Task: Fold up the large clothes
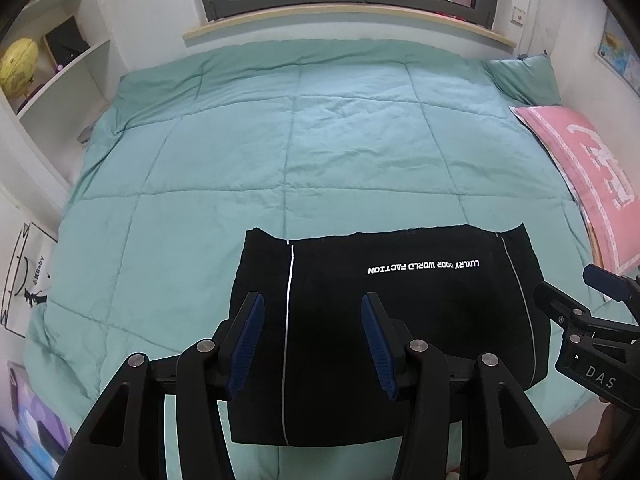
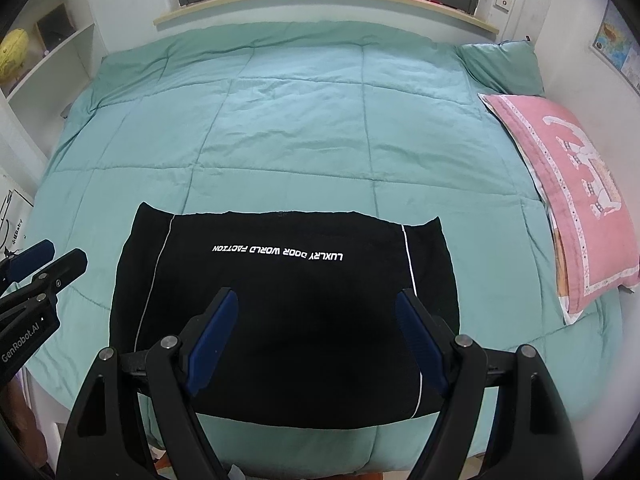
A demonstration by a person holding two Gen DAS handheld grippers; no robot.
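The folded black garment (image 2: pixel 280 312) lies near the teal quilt's (image 1: pixel 320 140) front edge, bare quilt beyond. The left gripper (image 1: pixel 312 340) and right gripper (image 2: pixel 316 336) hover with jaws apart, gripping nothing.

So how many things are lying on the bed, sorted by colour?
Black: 1, the folded garment with white lettering.
Green: 2, the quilt and a pillow in the far right corner.
Pink: 1, the pillow along the right side.
Total: 4
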